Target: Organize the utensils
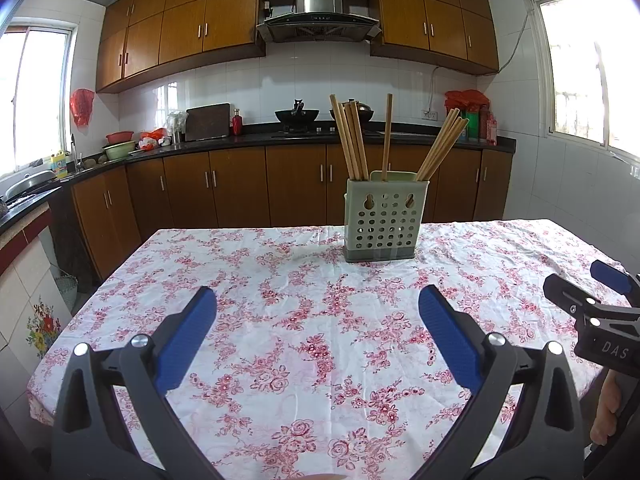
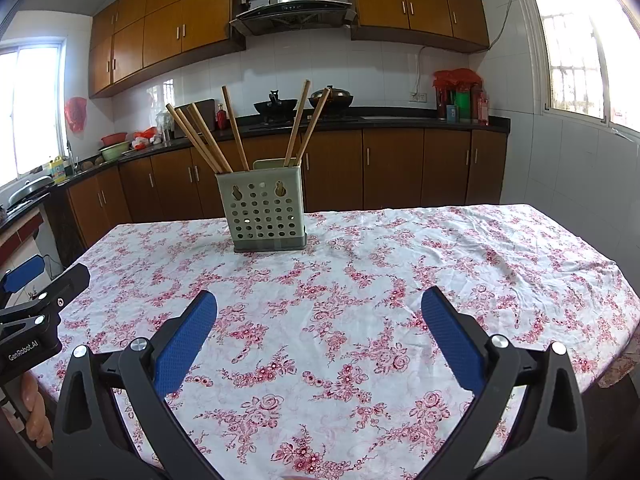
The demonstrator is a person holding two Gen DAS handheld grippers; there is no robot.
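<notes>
A pale green perforated utensil holder (image 1: 383,220) stands upright on the far side of the table, also in the right wrist view (image 2: 264,210). Several wooden chopsticks (image 1: 352,140) stick up out of it, fanned apart, also in the right wrist view (image 2: 208,140). My left gripper (image 1: 318,300) is open and empty, above the tablecloth well short of the holder. My right gripper (image 2: 319,304) is open and empty too, beside the left one. Each gripper shows at the edge of the other's view: the right (image 1: 600,312), the left (image 2: 36,312).
The table wears a white cloth with red flowers (image 1: 280,320). Its left edge (image 1: 76,320) and right edge (image 2: 616,320) drop off to the floor. Behind it run brown kitchen cabinets (image 1: 240,184) and a black counter with woks, bowls and bottles.
</notes>
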